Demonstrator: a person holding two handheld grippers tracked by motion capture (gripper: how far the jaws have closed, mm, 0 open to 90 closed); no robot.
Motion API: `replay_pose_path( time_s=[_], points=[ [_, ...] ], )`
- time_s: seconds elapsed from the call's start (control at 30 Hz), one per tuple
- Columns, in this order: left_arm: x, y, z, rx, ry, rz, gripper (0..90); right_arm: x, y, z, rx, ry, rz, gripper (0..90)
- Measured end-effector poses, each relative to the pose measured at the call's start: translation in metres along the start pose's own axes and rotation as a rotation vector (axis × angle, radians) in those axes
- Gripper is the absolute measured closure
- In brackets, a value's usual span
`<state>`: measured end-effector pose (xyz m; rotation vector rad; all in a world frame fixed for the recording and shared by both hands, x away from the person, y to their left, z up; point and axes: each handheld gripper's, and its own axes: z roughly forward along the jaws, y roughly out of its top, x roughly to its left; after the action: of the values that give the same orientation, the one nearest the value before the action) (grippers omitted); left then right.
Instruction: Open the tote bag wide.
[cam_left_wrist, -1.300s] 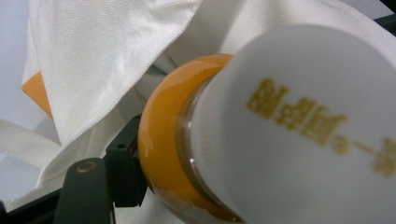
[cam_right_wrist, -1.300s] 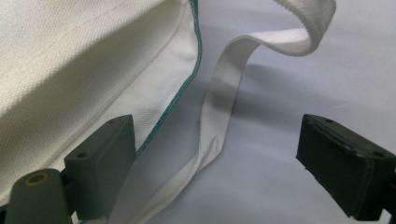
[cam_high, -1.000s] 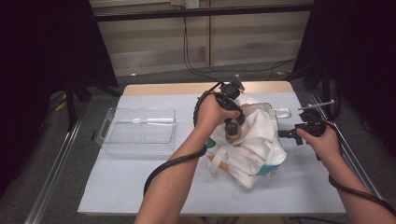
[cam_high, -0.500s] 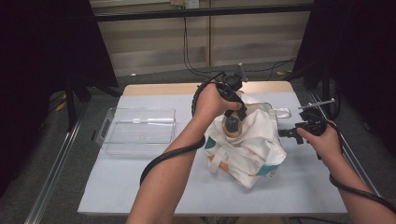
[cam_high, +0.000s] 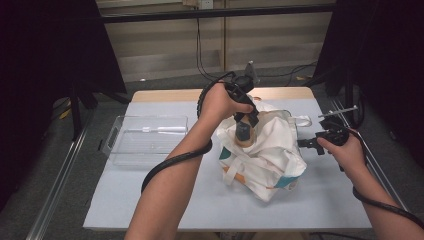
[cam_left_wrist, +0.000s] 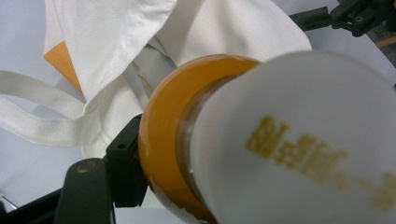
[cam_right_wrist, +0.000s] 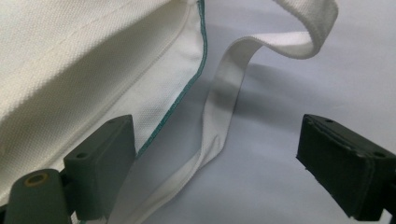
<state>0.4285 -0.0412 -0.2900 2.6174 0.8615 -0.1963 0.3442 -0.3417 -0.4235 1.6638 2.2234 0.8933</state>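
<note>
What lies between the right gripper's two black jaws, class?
In the right gripper view, a white fabric strap of the white cloth bag runs across the pale table between the open right gripper jaws, unpinched.

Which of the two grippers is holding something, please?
The left gripper, above the white bag: its jaws clamp an orange-and-white bottle. The right gripper is open beside the bag, with a strap lying loose between its jaws.

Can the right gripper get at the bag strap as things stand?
Probably yes. The right gripper is open, and the strap lies loose on the table between its jaws, with nothing across it. The bag edge sits beside the left jaw.
</note>
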Motion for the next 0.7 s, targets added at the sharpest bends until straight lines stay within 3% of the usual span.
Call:
replay_pose_path(
  time_s=[0.5,0.7],
  points=[
    [0.006,-0.009,-0.021,0.021,0.026,-0.007,30.7,0.002,0.000,0.000,0.001,-0.003,-0.011,11.0],
    [0.011,-0.015,-0.029,-0.002,0.031,-0.021,30.8,0.002,0.001,-0.002,-0.003,-0.004,-0.008,11.0]
  ],
)
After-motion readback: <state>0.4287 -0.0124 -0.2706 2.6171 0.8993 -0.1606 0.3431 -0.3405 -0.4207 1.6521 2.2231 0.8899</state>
